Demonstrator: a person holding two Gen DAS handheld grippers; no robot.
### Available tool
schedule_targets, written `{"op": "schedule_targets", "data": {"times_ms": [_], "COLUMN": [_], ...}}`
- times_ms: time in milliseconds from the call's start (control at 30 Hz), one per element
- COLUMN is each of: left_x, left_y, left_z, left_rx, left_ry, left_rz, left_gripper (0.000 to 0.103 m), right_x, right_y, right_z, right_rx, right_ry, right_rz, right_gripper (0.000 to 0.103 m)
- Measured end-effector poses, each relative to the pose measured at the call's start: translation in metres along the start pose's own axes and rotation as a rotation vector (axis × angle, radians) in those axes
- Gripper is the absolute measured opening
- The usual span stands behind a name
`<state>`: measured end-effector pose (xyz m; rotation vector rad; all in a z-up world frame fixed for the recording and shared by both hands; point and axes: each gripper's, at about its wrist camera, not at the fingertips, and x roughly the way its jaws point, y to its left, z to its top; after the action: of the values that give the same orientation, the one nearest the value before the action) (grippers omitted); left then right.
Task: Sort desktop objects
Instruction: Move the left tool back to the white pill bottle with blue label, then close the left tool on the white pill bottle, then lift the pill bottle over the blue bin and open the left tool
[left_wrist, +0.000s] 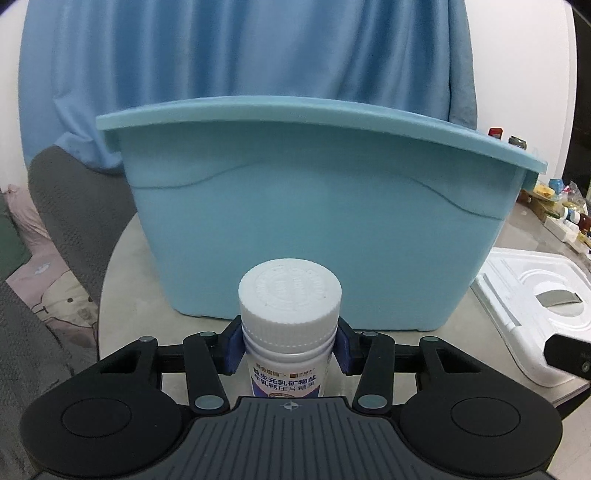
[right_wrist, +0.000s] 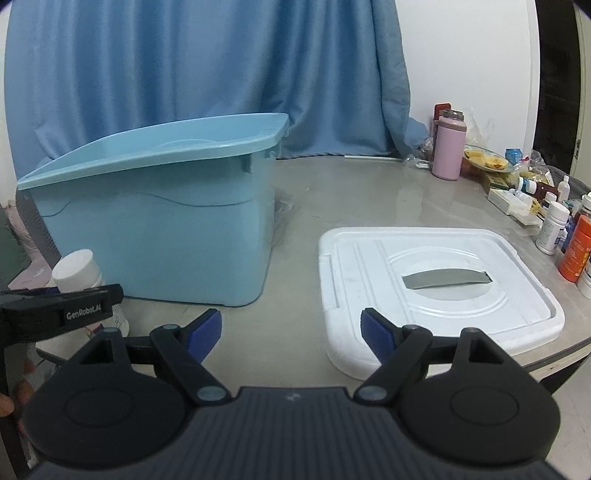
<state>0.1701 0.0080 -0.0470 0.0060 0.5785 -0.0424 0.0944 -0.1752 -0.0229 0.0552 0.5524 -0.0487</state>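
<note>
A white-capped pill bottle (left_wrist: 289, 325) is standing upright between the blue pads (left_wrist: 233, 349) of the left gripper (left_wrist: 289, 349), which is clamping it just under the cap. Directly ahead of that gripper, a light blue storage bin (left_wrist: 314, 229) is sitting on the grey table (left_wrist: 125, 280). The right gripper (right_wrist: 291, 334) is hovering with its jaws apart and nothing between them. Ahead of it and to the right, a white foam lid (right_wrist: 436, 280) is lying flat; the bin is sitting ahead to its left.
</note>
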Motion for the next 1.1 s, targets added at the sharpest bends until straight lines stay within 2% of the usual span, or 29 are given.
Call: {"op": "schedule_targets", "data": {"times_ms": [233,733,1100], "left_x": [-0.027,-0.111,-0.135], "left_y": [-0.003,0.001,-0.005], "left_z": [0.011,0.032,0.072], "left_rx": [-0.005,-0.037,-0.026], "left_ry": [-0.018,-0.047,-0.086], "left_rz": [-0.008,0.0,-0.03], "left_gripper": [0.048,0.048,0.048], "right_x": [-0.014,-0.058,-0.071], "right_y": [0.002,-0.004,-0.004], "right_z": [0.0,-0.006,-0.002], "right_rx": [0.008,0.061,0.052], "right_ry": [-0.01,-0.009,-0.039], "right_rz": [0.011,0.037,0.064], "right_gripper": [0.082,0.082,0.082]}}
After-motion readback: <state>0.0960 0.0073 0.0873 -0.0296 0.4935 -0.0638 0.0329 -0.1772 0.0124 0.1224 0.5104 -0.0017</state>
